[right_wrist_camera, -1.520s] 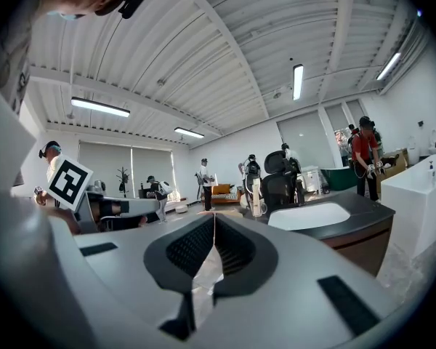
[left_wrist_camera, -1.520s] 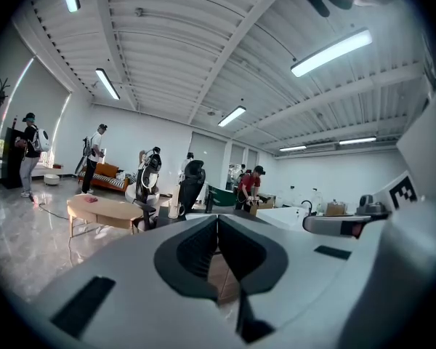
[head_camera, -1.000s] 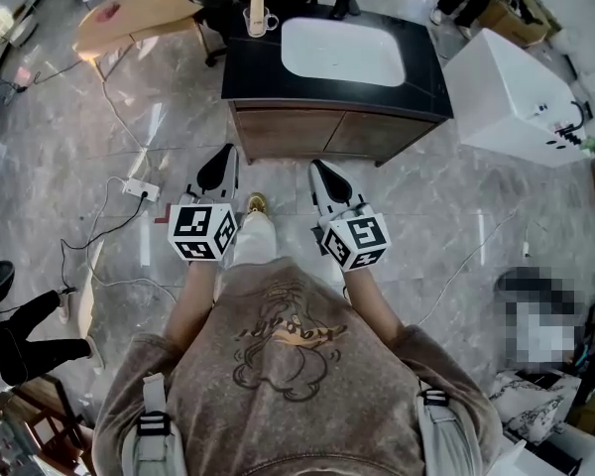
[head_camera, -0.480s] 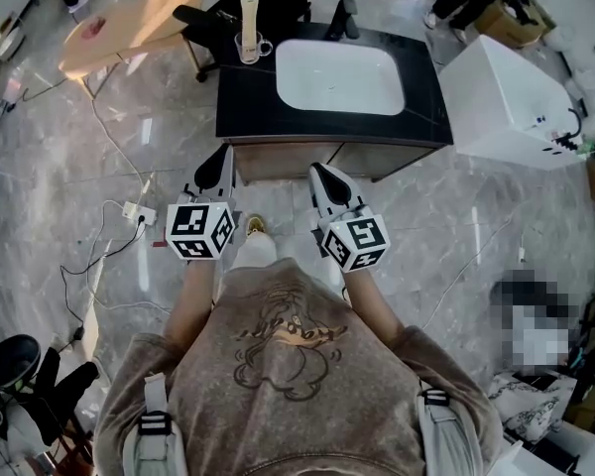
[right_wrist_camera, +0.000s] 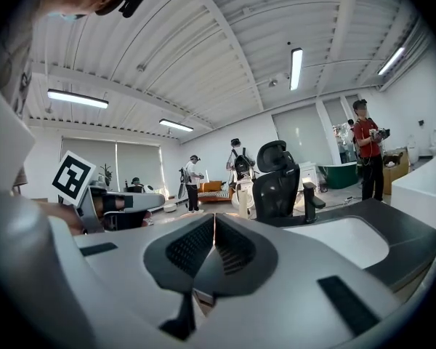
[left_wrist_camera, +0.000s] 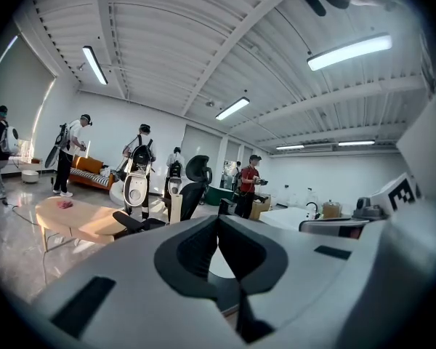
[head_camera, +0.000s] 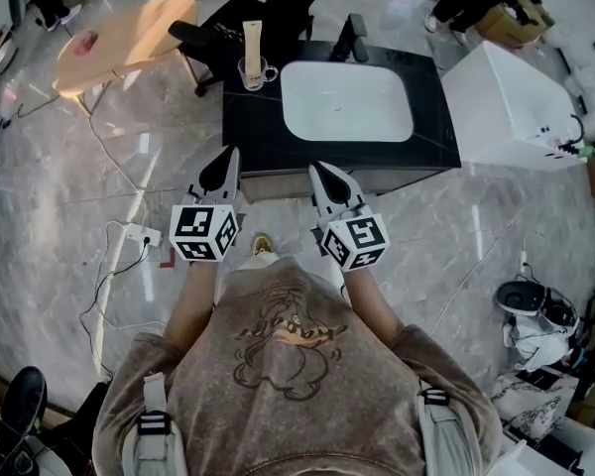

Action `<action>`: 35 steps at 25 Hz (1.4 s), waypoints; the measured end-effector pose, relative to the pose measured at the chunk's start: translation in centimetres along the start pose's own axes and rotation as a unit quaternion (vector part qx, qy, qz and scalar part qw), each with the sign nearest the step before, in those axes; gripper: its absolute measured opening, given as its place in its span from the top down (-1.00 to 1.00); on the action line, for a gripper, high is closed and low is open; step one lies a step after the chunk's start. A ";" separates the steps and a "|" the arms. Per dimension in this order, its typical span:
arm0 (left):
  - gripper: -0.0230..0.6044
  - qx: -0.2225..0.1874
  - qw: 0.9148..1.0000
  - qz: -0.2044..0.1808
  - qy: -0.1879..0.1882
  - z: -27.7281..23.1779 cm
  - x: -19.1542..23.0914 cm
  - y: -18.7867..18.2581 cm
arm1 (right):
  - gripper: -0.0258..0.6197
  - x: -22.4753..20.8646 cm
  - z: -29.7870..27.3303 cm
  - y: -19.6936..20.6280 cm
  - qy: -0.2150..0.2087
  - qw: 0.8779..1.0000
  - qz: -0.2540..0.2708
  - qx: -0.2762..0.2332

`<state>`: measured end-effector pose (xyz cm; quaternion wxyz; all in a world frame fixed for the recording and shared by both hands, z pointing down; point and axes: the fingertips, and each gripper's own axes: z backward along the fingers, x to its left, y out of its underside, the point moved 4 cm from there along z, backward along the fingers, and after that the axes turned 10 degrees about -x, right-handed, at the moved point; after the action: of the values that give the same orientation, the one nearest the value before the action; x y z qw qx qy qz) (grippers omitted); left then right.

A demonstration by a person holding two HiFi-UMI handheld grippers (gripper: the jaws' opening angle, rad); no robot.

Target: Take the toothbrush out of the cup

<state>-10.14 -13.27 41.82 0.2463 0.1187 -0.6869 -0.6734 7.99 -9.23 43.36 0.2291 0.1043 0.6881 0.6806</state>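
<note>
At the far left corner of the dark counter (head_camera: 246,127), the cup (head_camera: 255,73) stands with the toothbrush (head_camera: 252,36) upright in it, both too small to make out in detail and well apart from either claw. Nearer the person, the left claw (head_camera: 225,159) and the right claw (head_camera: 318,170) point at the counter's front edge, each with its jaws pressed together on nothing. The white sink (head_camera: 347,100) lies right of the cup, and the marker cubes hide the person's hands.

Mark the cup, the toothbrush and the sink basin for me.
cup (head_camera: 255,73): head view, on its glass wall.
toothbrush (head_camera: 251,38): head view, on the part standing above the cup.
sink basin (head_camera: 347,102): head view, on the bare white bowl.
</note>
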 end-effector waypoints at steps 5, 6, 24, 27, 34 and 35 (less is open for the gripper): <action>0.87 0.006 0.999 0.021 0.028 -3.0 1.8 -0.4 | 0.86 -1.2 -2.8 -0.2 0.014 1.000 0.002 -0.003; 0.87 0.005 0.999 0.020 0.028 -3.5 2.1 -0.5 | 0.86 -1.4 -3.2 -0.3 0.016 1.000 0.001 -0.004; 0.87 -0.020 1.000 0.003 0.015 -10.5 6.2 -2.1 | 0.86 -5.1 -10.6 -1.0 0.007 1.000 0.010 -0.005; 0.87 -0.028 0.999 -0.003 0.017 -12.1 6.6 -2.3 | 0.86 -6.0 -12.1 -0.8 0.002 1.000 0.009 -0.006; 0.87 -0.029 0.999 -0.015 0.023 -15.3 7.1 -2.4 | 0.86 -7.5 -15.0 -1.1 -0.012 1.000 0.006 -0.004; 0.87 -0.029 0.999 -0.015 0.022 -15.7 7.2 -2.4 | 0.86 -7.7 -15.3 -1.1 -0.014 1.000 0.005 -0.004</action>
<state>-8.86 -30.57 40.35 0.2547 0.1371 -0.6598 -0.6936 7.92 -26.38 43.13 0.2354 0.1168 0.6818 0.6827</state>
